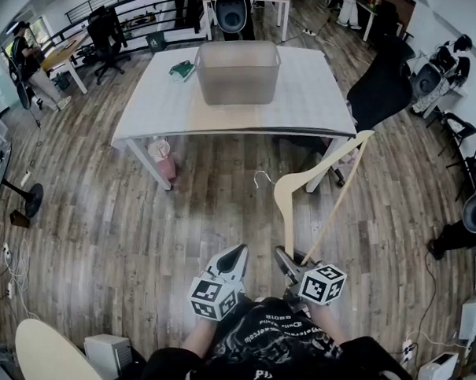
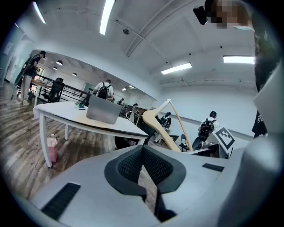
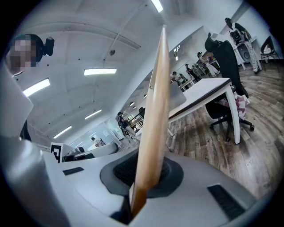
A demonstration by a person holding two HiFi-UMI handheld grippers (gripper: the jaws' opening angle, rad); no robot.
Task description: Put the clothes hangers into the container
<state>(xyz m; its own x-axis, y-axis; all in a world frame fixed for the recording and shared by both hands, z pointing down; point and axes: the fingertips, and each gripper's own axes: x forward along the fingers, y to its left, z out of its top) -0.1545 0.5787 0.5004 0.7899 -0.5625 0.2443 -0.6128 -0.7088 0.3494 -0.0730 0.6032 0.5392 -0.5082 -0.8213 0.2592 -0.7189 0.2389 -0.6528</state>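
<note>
Short of the table's [image 1: 313,103] near edge, over the wooden floor [image 1: 105,222]: right tongs [image 1: 288,263] clenched on one end of a wooden hanger [image 1: 284,215], which stands up and leans toward the table's near right corner. Left tongs [image 1: 233,264] pressed together, nothing between them. Container [image 1: 239,79] sits mid-table, nearer the far edge, well apart from the hanger.

You're standing in an open-plan office: wood-plank floor [image 1: 98,231], a white table [image 1: 160,110] ahead of you, black swivel chairs [image 1: 383,88], strip lights [image 2: 106,15] overhead, and people [image 1: 26,53] at desks further back.
</note>
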